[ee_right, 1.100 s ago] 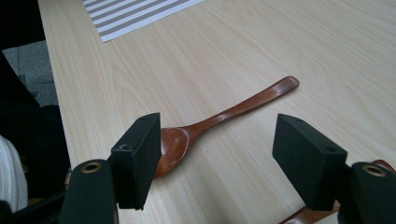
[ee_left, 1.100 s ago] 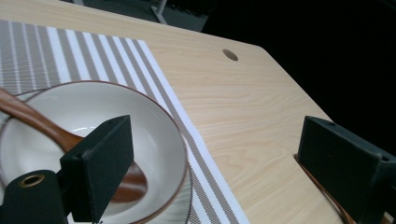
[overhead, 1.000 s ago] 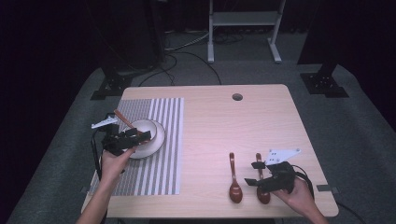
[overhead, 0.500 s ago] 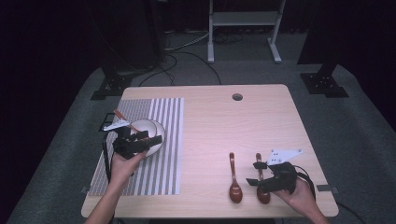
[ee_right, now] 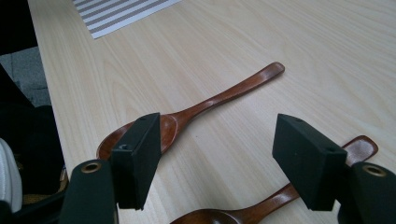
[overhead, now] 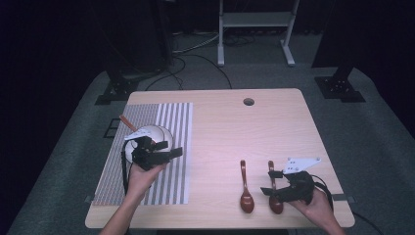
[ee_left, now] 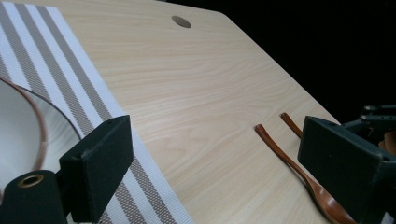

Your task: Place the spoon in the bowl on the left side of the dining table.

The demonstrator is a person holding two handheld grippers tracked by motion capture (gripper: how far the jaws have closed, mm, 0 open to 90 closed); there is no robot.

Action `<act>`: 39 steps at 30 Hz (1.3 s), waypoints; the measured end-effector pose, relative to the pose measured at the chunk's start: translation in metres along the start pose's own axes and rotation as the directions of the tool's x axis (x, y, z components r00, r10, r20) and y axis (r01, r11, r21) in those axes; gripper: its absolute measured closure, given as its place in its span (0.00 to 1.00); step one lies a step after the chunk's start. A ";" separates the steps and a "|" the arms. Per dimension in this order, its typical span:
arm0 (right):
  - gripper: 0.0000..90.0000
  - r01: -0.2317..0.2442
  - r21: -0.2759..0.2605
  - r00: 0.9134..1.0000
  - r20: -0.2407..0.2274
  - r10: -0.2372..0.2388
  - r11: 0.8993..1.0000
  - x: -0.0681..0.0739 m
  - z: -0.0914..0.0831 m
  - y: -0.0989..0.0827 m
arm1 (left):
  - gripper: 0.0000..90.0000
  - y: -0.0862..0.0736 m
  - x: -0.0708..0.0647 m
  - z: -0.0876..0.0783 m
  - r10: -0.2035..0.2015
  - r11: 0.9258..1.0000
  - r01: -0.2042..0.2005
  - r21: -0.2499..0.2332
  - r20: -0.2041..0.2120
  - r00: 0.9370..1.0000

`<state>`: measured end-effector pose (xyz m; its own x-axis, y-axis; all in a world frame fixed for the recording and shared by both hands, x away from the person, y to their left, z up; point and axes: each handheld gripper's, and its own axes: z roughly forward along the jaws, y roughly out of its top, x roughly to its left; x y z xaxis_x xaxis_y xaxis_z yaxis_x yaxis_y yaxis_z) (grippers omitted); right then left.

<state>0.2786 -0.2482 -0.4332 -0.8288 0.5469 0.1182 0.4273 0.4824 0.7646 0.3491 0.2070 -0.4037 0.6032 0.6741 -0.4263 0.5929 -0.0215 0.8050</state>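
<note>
Two dark wooden spoons lie side by side near the table's front right: the left spoon (overhead: 246, 190) (ee_right: 210, 100) and the right spoon (overhead: 274, 193) (ee_right: 280, 201). My right gripper (overhead: 269, 182) (ee_right: 224, 140) hovers low over the right spoon, open, its jaws on either side of the handle and holding nothing. A white bowl (overhead: 149, 137) (ee_left: 18, 126) with a brown rim sits on the striped placemat (overhead: 166, 122) (ee_left: 60, 70). Just in front of the bowl, my left gripper (overhead: 169, 150) (ee_left: 215, 154) stands open and empty, its jaws pointing right towards the spoons (ee_left: 303, 177).
A brown stick (overhead: 126, 122) pokes out past the bowl's far left rim. The wooden table (overhead: 254, 132) has a round cable hole (overhead: 248, 102) near its far edge. Bare wood lies between the placemat and the spoons. Dark stands and cables stand on the floor beyond.
My left gripper has shifted right across the bowl and turned its jaws towards the table's right side. The right gripper has barely moved over the spoon.
</note>
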 end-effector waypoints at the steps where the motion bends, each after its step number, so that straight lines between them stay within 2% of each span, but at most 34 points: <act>1: 0.35 -0.002 -0.001 1.000 0.002 0.002 1.000 0.000 0.000 0.000 | 0.10 -0.001 -0.001 0.002 0.005 1.000 -0.005 0.003 0.006 1.000; 6: 0.35 -0.012 -0.005 1.000 0.003 0.012 1.000 -0.001 -0.001 -0.004 | 0.10 -0.007 -0.007 0.008 0.007 1.000 -0.008 0.009 0.027 1.000; 9: 0.35 -0.015 -0.006 1.000 0.002 0.015 1.000 -0.002 -0.001 -0.005 | 0.10 -0.010 -0.010 0.012 -0.001 1.000 0.000 0.030 0.039 0.999; 16: 0.35 -0.019 -0.008 1.000 0.001 0.019 1.000 -0.002 -0.001 -0.007 | 0.10 -0.014 -0.015 0.016 0.013 0.999 -0.015 0.041 0.049 0.999; 21: 0.35 -0.027 -0.009 1.000 0.000 0.027 1.000 -0.002 -0.001 -0.009 | 0.10 -0.020 -0.017 0.019 0.006 0.999 -0.009 0.052 0.061 0.998; 30: 0.36 -0.038 -0.020 0.999 0.002 0.038 0.999 -0.002 -0.002 -0.014 | 0.10 -0.025 -0.026 0.021 0.038 0.997 -0.043 0.066 0.069 0.997; 39: 0.36 -0.046 -0.020 0.999 0.003 0.046 0.999 -0.001 -0.001 -0.016 | 0.10 -0.029 -0.030 0.020 0.037 0.996 -0.043 0.072 0.081 0.996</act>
<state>0.2722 -0.2578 -0.4448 -0.8074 0.5704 0.1511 0.4572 0.4429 0.7712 0.3248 0.1725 -0.4231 0.6661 0.6106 -0.4283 0.6034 -0.1036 0.7907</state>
